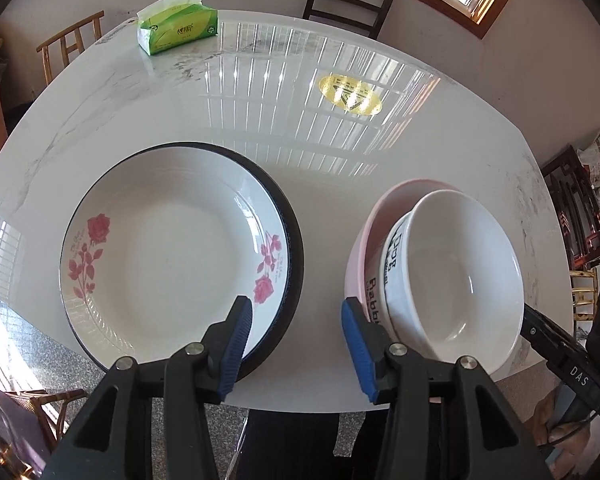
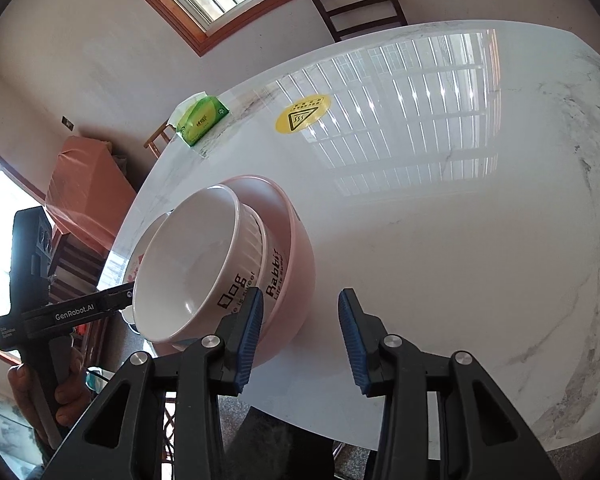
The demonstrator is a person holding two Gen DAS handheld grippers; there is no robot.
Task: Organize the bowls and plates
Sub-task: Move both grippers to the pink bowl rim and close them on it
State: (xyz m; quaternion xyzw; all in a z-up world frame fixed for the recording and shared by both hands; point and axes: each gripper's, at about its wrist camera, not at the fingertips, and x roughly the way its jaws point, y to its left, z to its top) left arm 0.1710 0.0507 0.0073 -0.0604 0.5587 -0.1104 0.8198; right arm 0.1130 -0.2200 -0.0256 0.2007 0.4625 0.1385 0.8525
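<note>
Two stacks sit on the desk [image 1: 340, 152] at this moment. In the left wrist view, lower left of the frame: a white plate with pink roses [image 1: 168, 256] lies inside a larger dark-rimmed plate [image 1: 294, 240]. Lower right of that frame: a white bowl [image 1: 456, 276], lettered "Dog" on its side, rests tilted inside a pink bowl [image 1: 364, 248] lettered "Rabbit". The white bowl is not seated level; its rim leans toward the right of the frame.

Your left hand-held gripper [image 1: 296, 344] is about half open and empty, its blue pads hanging over the gap between the plate stack and the bowls. Your right hand-held gripper [image 2: 300, 340] is part open and also empty; in the right wrist view its left pad sits just in front of the bowls' near side, whether touching I cannot tell, and the other pad is over bare desk. The right tool's black nose also shows at the right edge of the left view, just beside the white bowl's rim.

Step in hand, as I judge it: plates look nested, bowls nested but crooked, so you are at the settling or regrasp of the bowls.

Next move calls for: bring one pad inside the rim and one outside, close on the wall, then lower the white bowl until it sits flat in the pink one. Glazed ware will likely be slippery, so grip squarely.

A green tissue pack [image 1: 178, 26] and a yellow sticker [image 1: 350, 94] lie well apart, toward the top of the frame.
</note>
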